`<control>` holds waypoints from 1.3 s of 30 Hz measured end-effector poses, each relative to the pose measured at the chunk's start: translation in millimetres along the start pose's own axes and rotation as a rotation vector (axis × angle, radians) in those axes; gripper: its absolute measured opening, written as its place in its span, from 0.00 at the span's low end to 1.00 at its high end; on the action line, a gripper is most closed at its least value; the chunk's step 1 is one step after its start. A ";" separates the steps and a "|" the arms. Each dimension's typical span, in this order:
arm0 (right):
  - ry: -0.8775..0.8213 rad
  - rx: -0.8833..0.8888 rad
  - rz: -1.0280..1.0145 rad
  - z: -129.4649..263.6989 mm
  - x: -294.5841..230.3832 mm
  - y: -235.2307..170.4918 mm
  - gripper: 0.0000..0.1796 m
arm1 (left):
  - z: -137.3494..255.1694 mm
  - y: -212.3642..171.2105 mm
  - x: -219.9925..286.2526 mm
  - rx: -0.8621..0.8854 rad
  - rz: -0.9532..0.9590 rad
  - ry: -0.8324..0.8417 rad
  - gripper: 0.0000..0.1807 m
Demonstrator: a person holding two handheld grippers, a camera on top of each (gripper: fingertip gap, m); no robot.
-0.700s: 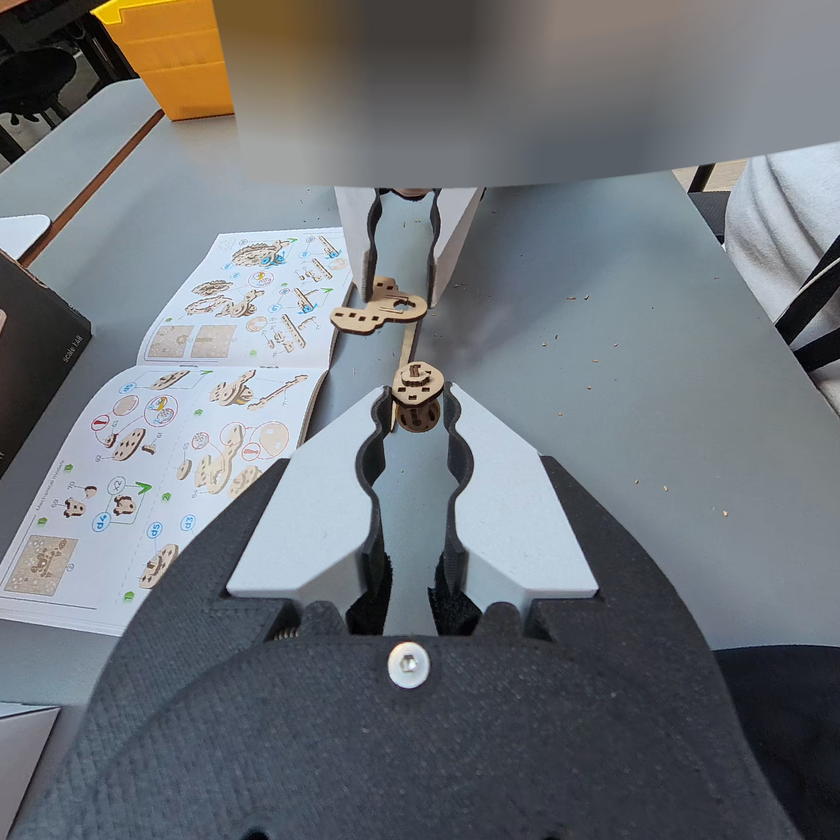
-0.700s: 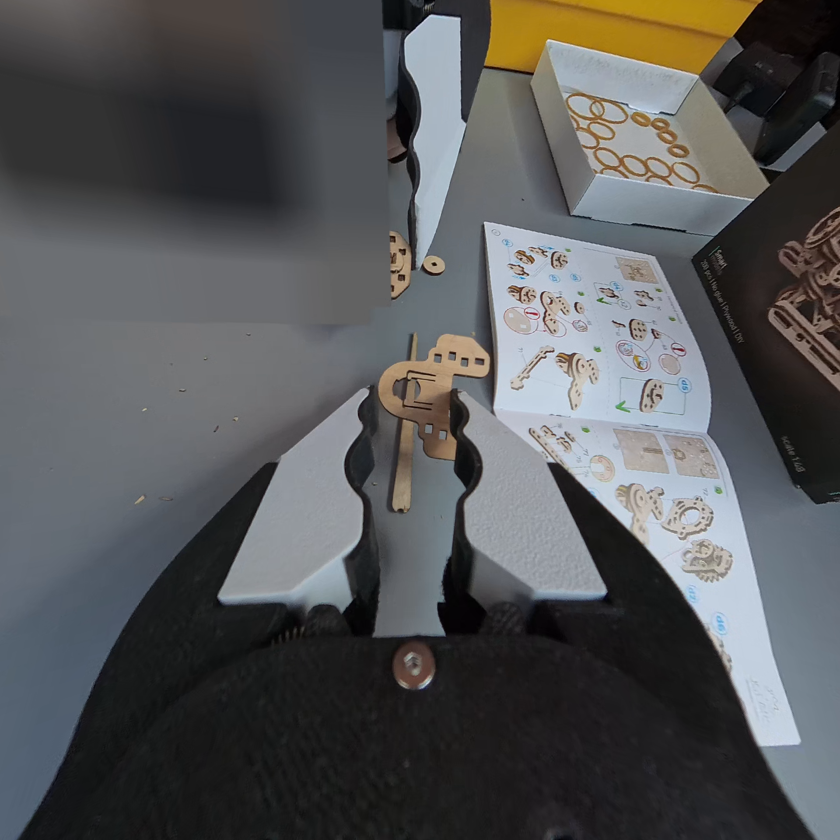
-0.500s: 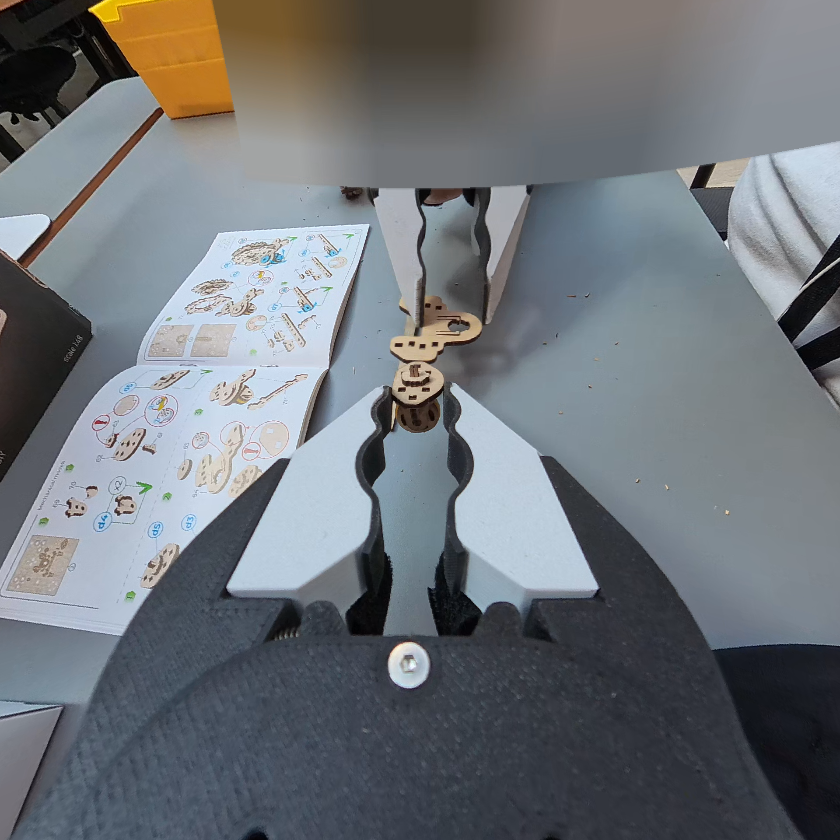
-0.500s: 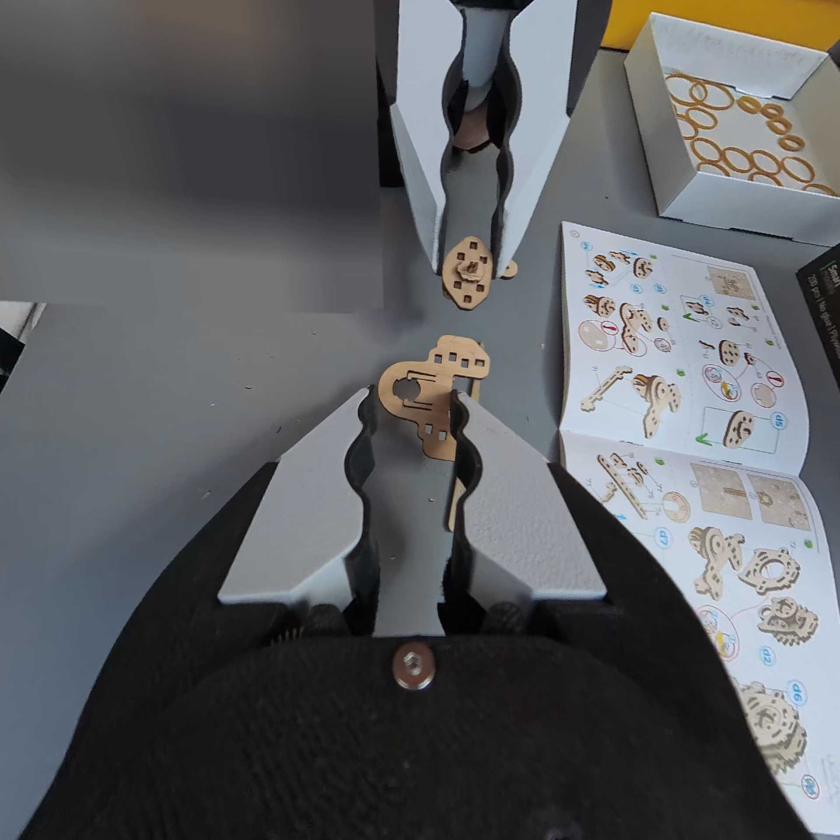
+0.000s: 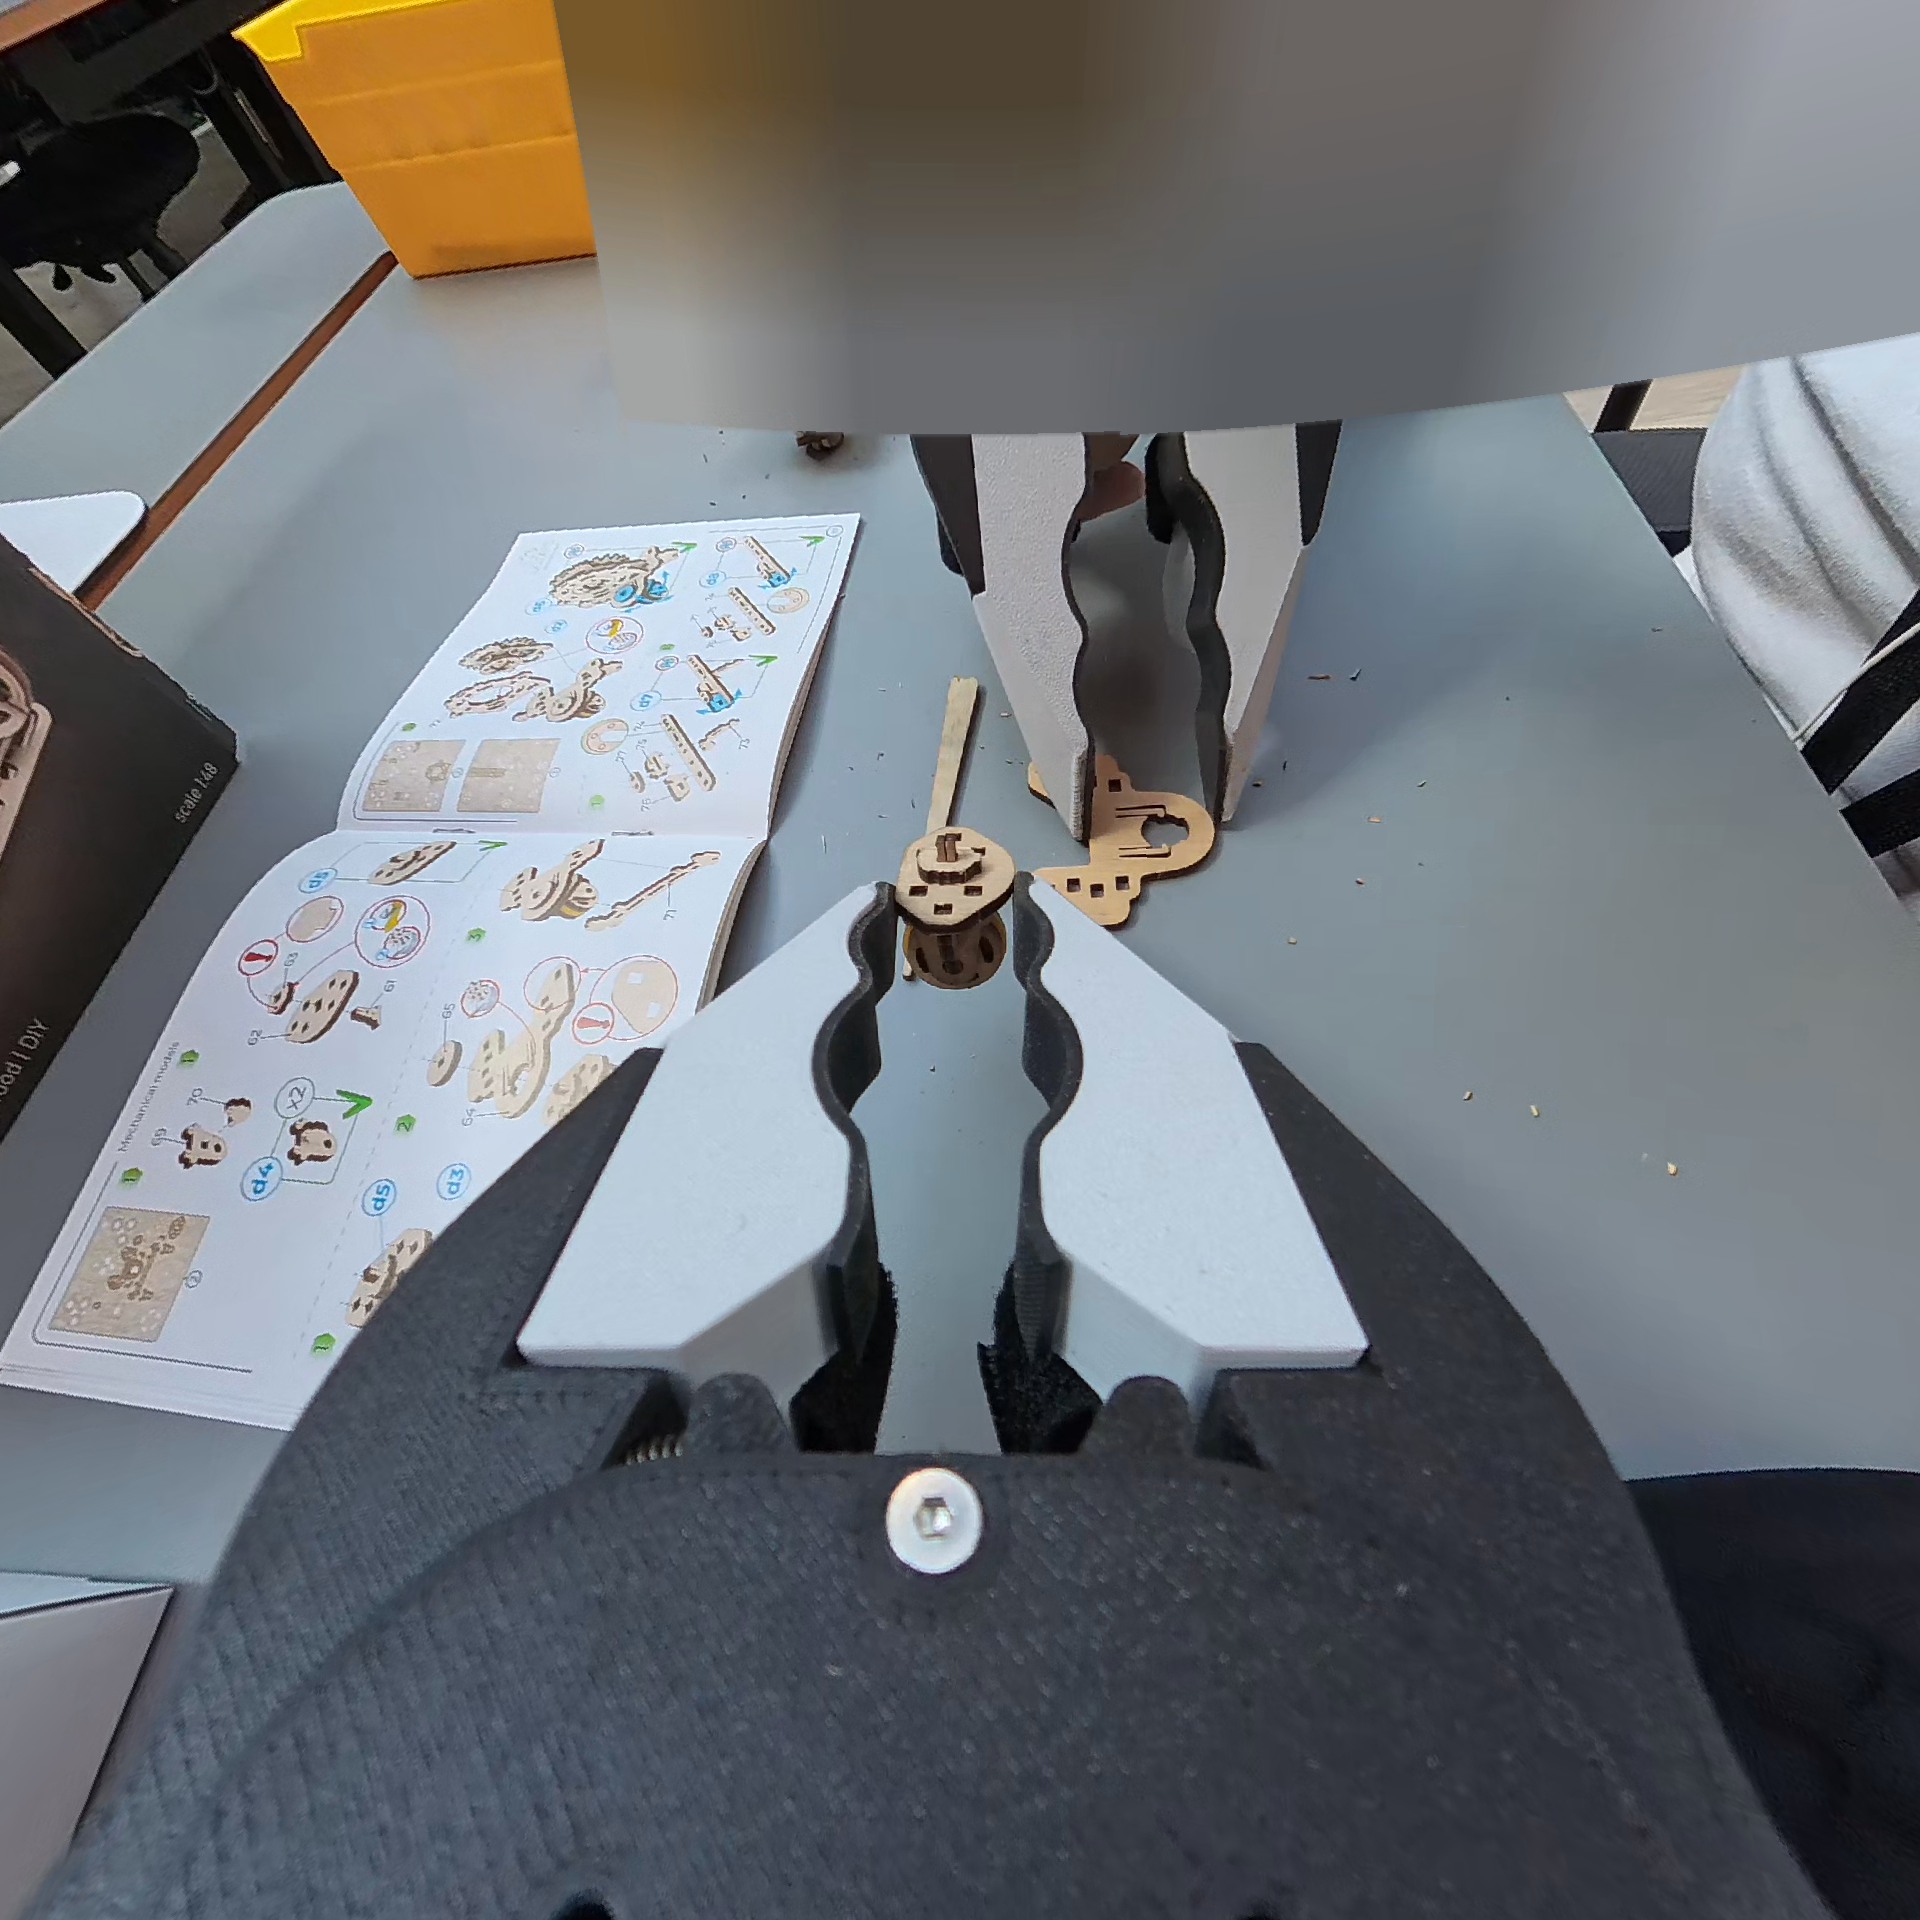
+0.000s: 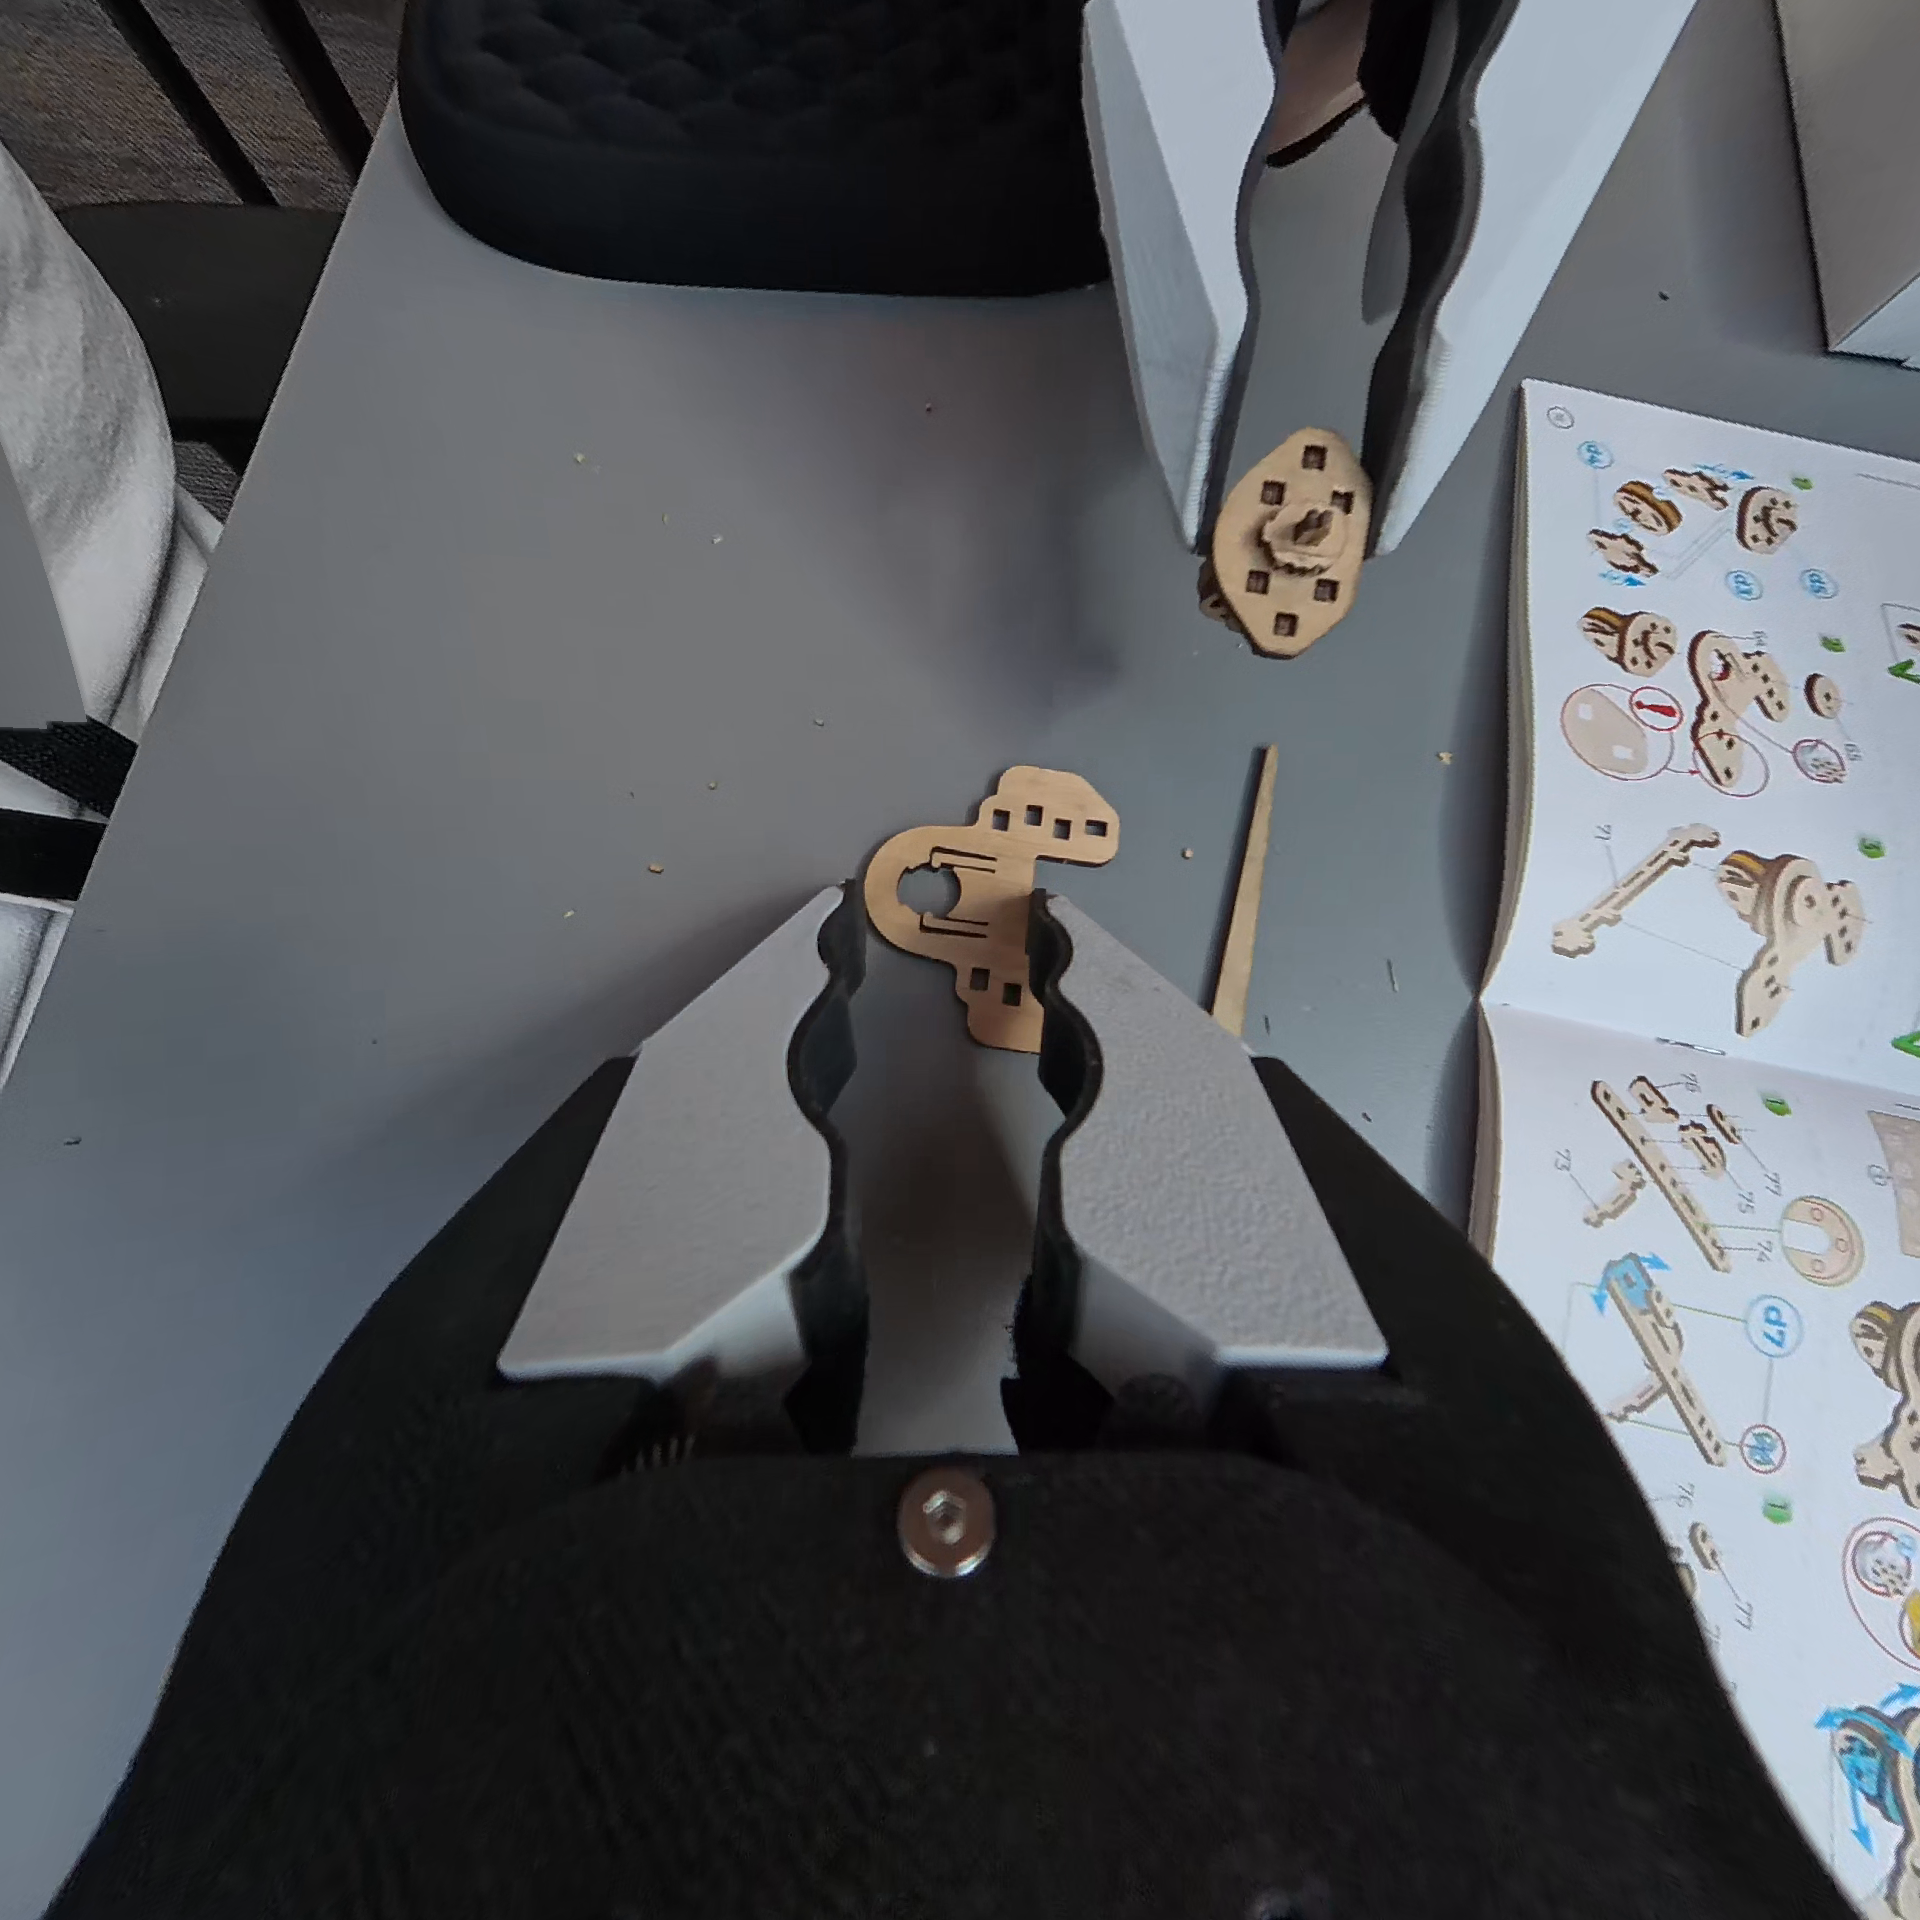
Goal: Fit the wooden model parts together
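My left gripper (image 5: 956,904) is shut on a small wooden assembly (image 5: 951,883) of two oval slotted discs on a short axle, held above the grey table (image 5: 1455,1039). My right gripper (image 6: 945,904) is shut on a flat wooden plate (image 6: 987,883) with a round hole and square slots. In the left wrist view the right gripper (image 5: 1148,816) holds the plate (image 5: 1127,857) low, just right of and beyond the assembly. In the right wrist view the left gripper (image 6: 1291,535) and its assembly (image 6: 1288,561) are at upper right, apart from the plate.
A thin wooden stick (image 5: 954,748) lies on the table between the grippers. An open instruction booklet (image 5: 582,810) lies to the left, a black box (image 5: 94,810) beyond it, a yellow bin (image 5: 447,135) at the back. A person's sleeve (image 5: 1829,644) is at right. There is about 8 centimeters between the tips of the two grippers.
The right gripper has swung with the plate from beside the booklet to the right of the assembly. The stick is now left of the plate. The left gripper has held still.
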State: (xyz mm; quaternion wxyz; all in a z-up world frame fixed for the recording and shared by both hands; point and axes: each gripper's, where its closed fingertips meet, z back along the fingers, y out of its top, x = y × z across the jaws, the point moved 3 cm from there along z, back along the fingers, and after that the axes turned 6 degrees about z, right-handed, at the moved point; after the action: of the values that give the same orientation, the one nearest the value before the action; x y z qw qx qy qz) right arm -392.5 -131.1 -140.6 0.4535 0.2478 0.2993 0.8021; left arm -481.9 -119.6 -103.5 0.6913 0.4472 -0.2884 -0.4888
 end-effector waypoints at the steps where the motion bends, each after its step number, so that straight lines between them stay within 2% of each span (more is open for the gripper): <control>1: 0.000 0.004 -0.005 0.0 0.4 0.1 0.17 | 0.2 -0.2 -0.4 0.000 0.002 0.001 0.11; 15: -0.006 0.055 -0.024 32.9 18.8 -12.1 0.16 | 0.7 -0.3 -0.7 0.000 0.000 0.003 0.11; 35: -0.005 -0.033 0.019 27.7 18.3 -28.2 0.16 | 0.9 -0.6 -1.1 -0.002 0.001 0.003 0.11; 39: -0.013 -0.033 0.016 27.8 19.1 -27.8 0.13 | 0.9 -0.8 -1.3 -0.003 0.002 0.004 0.11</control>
State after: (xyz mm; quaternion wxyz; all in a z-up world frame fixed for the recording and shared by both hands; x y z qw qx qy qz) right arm -366.8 -95.9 -138.4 0.4529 0.2479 0.2812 0.8089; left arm -483.4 -118.8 -103.8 0.6930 0.4468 -0.2870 -0.4876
